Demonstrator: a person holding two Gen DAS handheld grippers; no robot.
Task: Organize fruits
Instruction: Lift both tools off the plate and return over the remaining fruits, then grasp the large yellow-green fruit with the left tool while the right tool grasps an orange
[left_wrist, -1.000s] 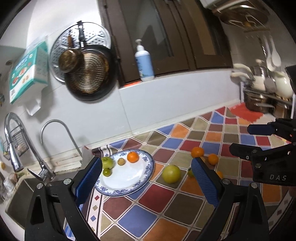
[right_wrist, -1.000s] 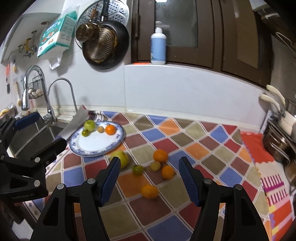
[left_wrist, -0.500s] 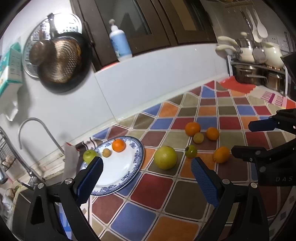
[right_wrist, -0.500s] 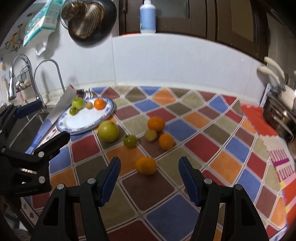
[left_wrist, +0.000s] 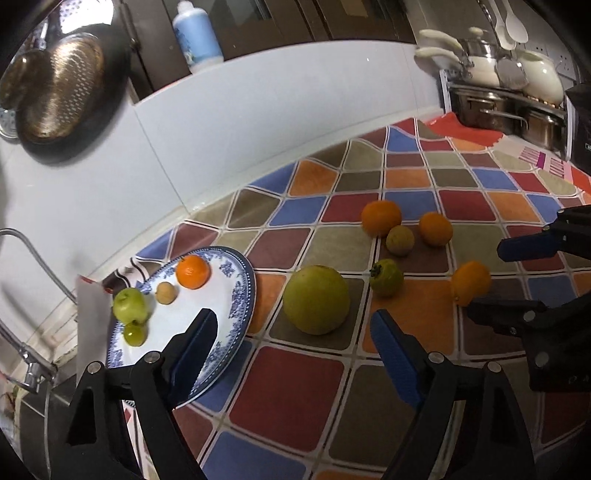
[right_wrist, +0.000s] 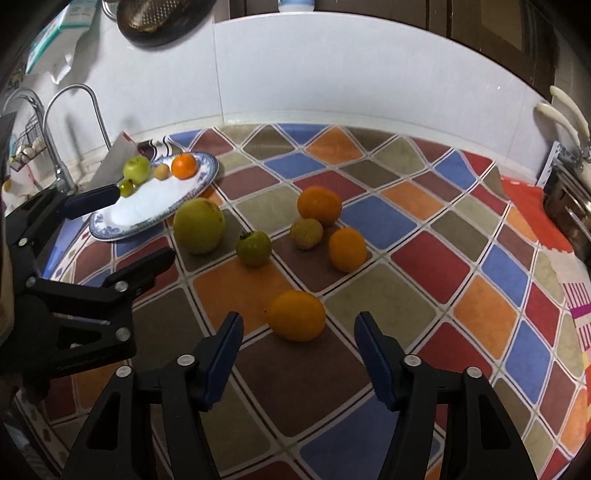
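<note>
A blue-and-white plate (left_wrist: 236, 295) at the left holds a green apple (left_wrist: 129, 304), a small green fruit (left_wrist: 134, 334), a small tan fruit (left_wrist: 166, 292) and a tangerine (left_wrist: 192, 271). On the chequered mat lie a large yellow-green fruit (left_wrist: 316, 299), a green persimmon (left_wrist: 386, 277), two oranges (left_wrist: 381, 217) (left_wrist: 436, 229), a dull yellow-green fruit (left_wrist: 400, 240) and an orange-yellow fruit (right_wrist: 295, 315). My left gripper (left_wrist: 293, 325) is closing, its tips either side of the large fruit without touching it. My right gripper (right_wrist: 299, 319) is closing around the orange-yellow fruit, pads clear of it.
A sink with a curved tap (right_wrist: 74, 110) lies left of the plate. Steel pots (left_wrist: 509, 110) stand on a rack at the far right. A pan (left_wrist: 62, 92) hangs on the white wall and a bottle (left_wrist: 197, 35) stands on the ledge.
Both grippers have come down and forward towards the loose fruits, which now look larger. The left jaws have narrowed around the large fruit, the right jaws slightly around the orange-yellow fruit.
</note>
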